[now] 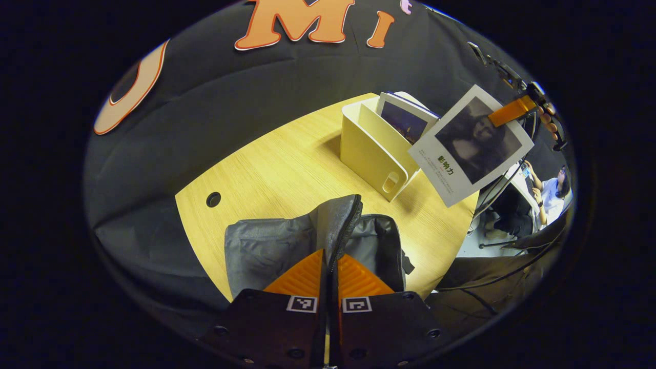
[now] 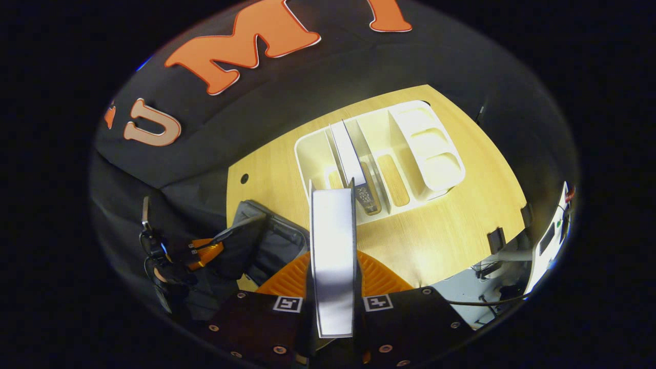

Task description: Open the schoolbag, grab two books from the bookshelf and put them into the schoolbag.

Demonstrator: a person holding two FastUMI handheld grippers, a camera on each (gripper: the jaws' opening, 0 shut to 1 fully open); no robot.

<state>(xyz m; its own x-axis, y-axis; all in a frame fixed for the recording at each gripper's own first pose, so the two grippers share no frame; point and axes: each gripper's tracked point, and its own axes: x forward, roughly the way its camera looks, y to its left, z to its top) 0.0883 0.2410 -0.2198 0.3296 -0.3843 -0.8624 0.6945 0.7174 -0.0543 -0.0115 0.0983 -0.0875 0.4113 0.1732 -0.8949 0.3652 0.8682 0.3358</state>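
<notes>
The grey schoolbag (image 1: 271, 246) lies on the wooden table (image 1: 277, 169) near its front edge. My left gripper (image 1: 330, 256) is shut on the bag's zip-edged flap (image 1: 341, 220) and holds it lifted. The cream bookshelf (image 1: 366, 154) stands behind, with one book (image 1: 405, 120) upright in it. A second book (image 1: 471, 143), with a dark picture on its white cover, hangs tilted in the air right of the shelf, pinched by my right gripper (image 1: 505, 114). In the right gripper view that book (image 2: 333, 220) shows edge-on between the fingers of the right gripper (image 2: 333, 256), above the table between bookshelf (image 2: 430, 148) and schoolbag (image 2: 266, 241).
A round cable hole (image 1: 213, 199) sits in the table left of the bag. A person (image 1: 551, 195) sits beyond the table's right edge, among cables. The shelf's right compartments (image 2: 394, 179) hold nothing; a small dark object (image 2: 366, 197) lies by the remaining book (image 2: 348, 154).
</notes>
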